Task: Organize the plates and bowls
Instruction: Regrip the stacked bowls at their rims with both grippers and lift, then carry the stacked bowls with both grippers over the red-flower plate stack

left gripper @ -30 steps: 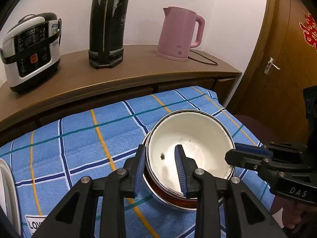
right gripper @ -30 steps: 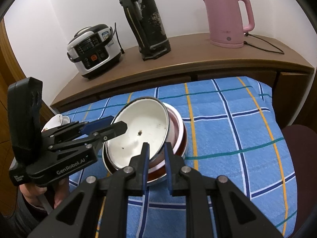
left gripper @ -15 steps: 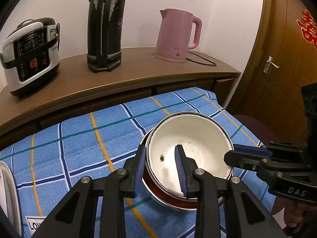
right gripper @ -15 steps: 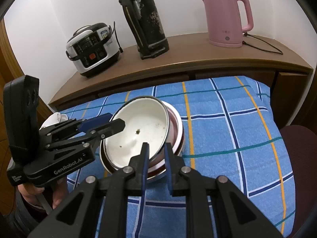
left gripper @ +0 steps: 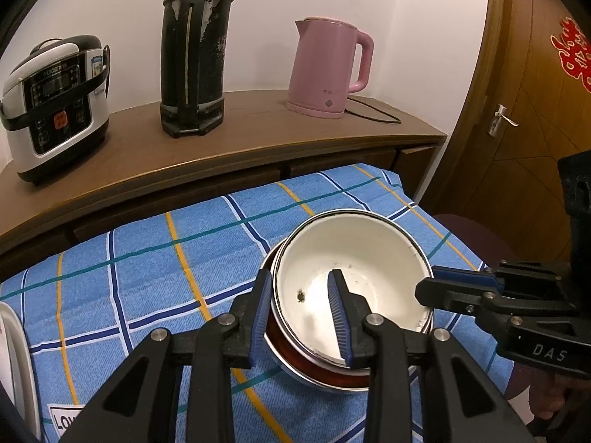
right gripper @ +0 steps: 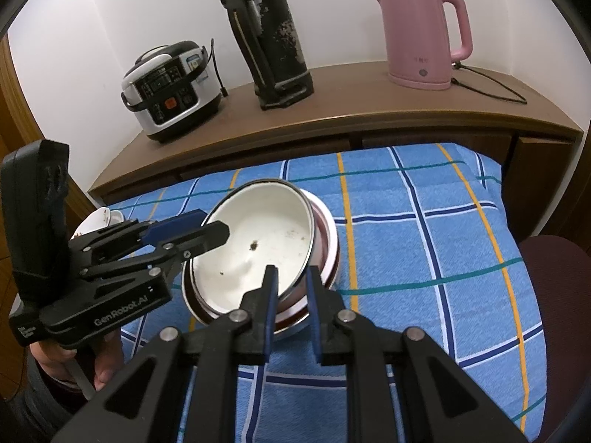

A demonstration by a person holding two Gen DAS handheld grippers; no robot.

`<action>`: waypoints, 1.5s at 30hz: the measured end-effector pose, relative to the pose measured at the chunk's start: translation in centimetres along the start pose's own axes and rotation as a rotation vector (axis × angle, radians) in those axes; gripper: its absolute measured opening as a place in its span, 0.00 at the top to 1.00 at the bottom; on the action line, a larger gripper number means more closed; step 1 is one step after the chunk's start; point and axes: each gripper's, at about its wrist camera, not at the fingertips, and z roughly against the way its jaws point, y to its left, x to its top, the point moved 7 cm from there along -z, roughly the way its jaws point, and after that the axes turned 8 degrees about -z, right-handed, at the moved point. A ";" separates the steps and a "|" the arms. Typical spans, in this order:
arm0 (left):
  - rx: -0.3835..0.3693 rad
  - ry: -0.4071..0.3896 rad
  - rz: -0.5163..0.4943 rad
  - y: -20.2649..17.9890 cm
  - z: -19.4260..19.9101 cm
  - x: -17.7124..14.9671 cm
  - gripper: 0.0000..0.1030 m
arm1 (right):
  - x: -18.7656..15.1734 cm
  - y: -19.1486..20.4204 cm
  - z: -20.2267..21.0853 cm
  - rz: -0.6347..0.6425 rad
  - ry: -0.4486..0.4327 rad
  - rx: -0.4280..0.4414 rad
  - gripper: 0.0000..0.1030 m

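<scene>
A white enamel bowl [left gripper: 354, 254] with a dark rim sits nested in a red-and-white bowl [left gripper: 314, 365] on the blue checked cloth. It also shows in the right wrist view [right gripper: 266, 236], above the lower bowl [right gripper: 328, 254]. My left gripper [left gripper: 301, 304] is shut on the white bowl's near-left rim, one finger inside and one outside. My right gripper [right gripper: 290, 282] is shut on the rim at the opposite side, one finger inside. The white bowl sits tilted in the lower one.
A wooden counter [left gripper: 258, 147] behind carries a rice cooker [left gripper: 55, 103], a black thermos [left gripper: 194, 51] and a pink kettle [left gripper: 325, 70]. White dishes [right gripper: 98, 219] lie at the cloth's left end. A door [left gripper: 535, 110] and a dark chair seat [right gripper: 550, 295] are at right.
Both grippers kept their hold on the white bowl's rim. The views shifted slightly, with the bowls drawn a little nearer and lower in frame.
</scene>
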 end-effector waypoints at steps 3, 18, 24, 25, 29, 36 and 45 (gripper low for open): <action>0.002 -0.014 -0.009 -0.2 0.3 0.2 0.66 | 0.0 0.0 0.2 0.011 -0.017 -0.013 0.83; 0.057 -0.026 0.054 1.8 0.3 0.4 0.28 | 0.6 -1.3 0.7 -0.033 -0.069 -0.035 0.53; 0.028 0.035 0.085 1.8 -0.9 -0.7 0.28 | 0.3 -1.4 -0.4 -0.046 -0.048 -0.036 0.53; 0.026 0.038 0.082 1.6 -0.9 -0.7 0.28 | 0.3 -1.4 -0.5 -0.051 -0.046 -0.034 0.53; 0.022 0.053 0.075 1.3 -1.2 -1.1 0.28 | 0.3 -1.6 -1.5 -0.075 -0.029 -0.026 0.53; 0.021 0.117 0.083 1.2 -2.5 -2.1 0.30 | 0.1 -1.7 -2.9 -0.096 0.002 -0.027 0.56; -0.010 0.149 0.114 1.1 -2.8 -2.6 0.54 | 0.7 -1.8 -3.7 -0.108 0.019 -0.031 0.76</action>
